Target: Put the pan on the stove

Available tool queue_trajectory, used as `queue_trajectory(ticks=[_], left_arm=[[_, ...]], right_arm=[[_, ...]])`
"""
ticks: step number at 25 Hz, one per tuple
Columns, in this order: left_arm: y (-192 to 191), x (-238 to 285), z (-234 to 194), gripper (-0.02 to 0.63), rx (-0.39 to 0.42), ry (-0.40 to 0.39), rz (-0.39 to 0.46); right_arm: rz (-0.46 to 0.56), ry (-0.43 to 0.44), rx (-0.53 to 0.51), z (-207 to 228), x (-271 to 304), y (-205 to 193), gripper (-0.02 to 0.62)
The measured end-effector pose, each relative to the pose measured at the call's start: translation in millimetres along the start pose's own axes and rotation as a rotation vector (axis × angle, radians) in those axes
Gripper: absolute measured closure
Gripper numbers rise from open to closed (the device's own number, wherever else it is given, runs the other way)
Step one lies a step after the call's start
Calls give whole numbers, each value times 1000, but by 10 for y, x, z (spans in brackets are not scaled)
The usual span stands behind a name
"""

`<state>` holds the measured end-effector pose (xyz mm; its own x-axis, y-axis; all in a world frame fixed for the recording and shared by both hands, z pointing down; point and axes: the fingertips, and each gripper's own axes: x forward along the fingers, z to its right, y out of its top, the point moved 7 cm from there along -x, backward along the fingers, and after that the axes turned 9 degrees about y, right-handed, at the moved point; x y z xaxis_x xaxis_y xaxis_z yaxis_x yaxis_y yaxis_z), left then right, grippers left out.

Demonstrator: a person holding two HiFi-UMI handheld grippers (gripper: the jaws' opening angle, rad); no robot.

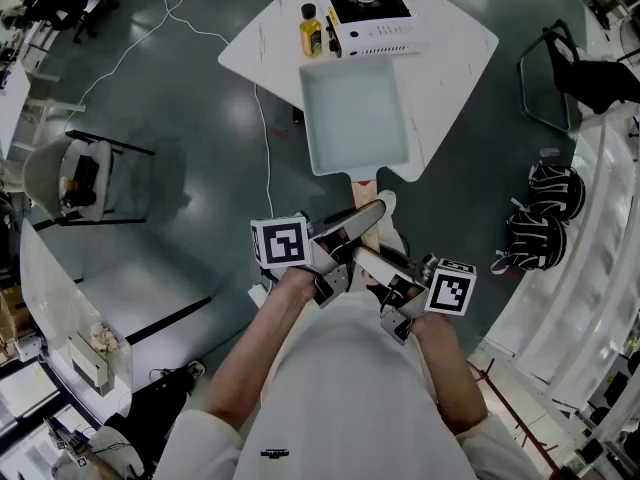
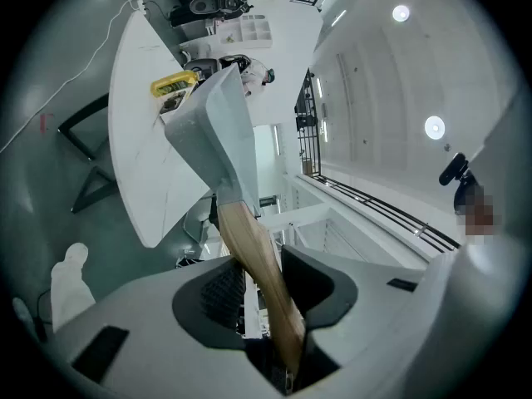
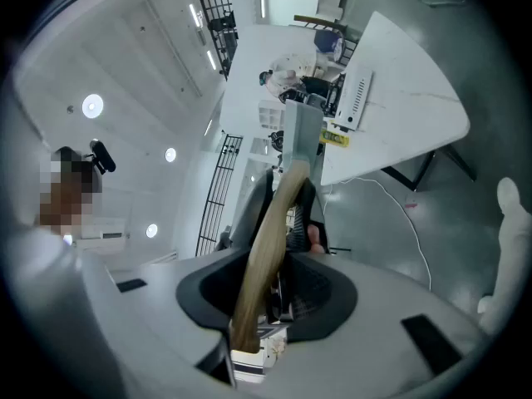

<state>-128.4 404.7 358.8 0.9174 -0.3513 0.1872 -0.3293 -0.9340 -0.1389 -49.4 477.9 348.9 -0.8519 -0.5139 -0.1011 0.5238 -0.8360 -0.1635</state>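
A pale rectangular pan (image 1: 355, 113) with a wooden handle (image 1: 362, 206) hangs in the air over the near edge of the white table (image 1: 455, 43). Both grippers hold that handle. My left gripper (image 1: 352, 230) is shut on it from the left, and in the left gripper view the left gripper (image 2: 264, 274) has the handle (image 2: 253, 256) running between its pads toward the pan (image 2: 220, 131). My right gripper (image 1: 372, 260) is shut on the handle's near end (image 3: 264, 243). The portable stove (image 1: 368, 8) stands at the table's far side, beyond the pan.
A yellow oil bottle (image 1: 311, 30) stands just left of the stove. A white cable (image 1: 262, 138) trails across the floor left of the table. A chair (image 1: 75, 178) sits at the left, a black chair (image 1: 585, 73) and dark bags (image 1: 545, 218) at the right.
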Motion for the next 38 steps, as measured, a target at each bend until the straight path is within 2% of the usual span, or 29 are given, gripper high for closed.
queue_trajectory(ticks=[6, 13, 17, 27, 31, 38], left_arm=[[-299, -364, 148, 468, 8, -3, 26], [-533, -388, 280, 466, 14, -11, 49], [-591, -225, 355, 464, -6, -33, 81], [-603, 301, 489, 463, -25, 4, 130], [-527, 502, 496, 463, -18, 14, 144], [-329, 751, 517, 464, -53, -16, 142]], right_arm=[[-25, 5, 3, -230, -17, -412, 472], [-78, -4, -26, -399, -208, -501, 469], [-112, 12, -53, -436, -374, -367, 454], [-149, 48, -15, -407, -710, 83, 456], [-178, 53, -32, -357, -785, 315, 456], [-142, 51, 2, -306, -774, 595, 459]])
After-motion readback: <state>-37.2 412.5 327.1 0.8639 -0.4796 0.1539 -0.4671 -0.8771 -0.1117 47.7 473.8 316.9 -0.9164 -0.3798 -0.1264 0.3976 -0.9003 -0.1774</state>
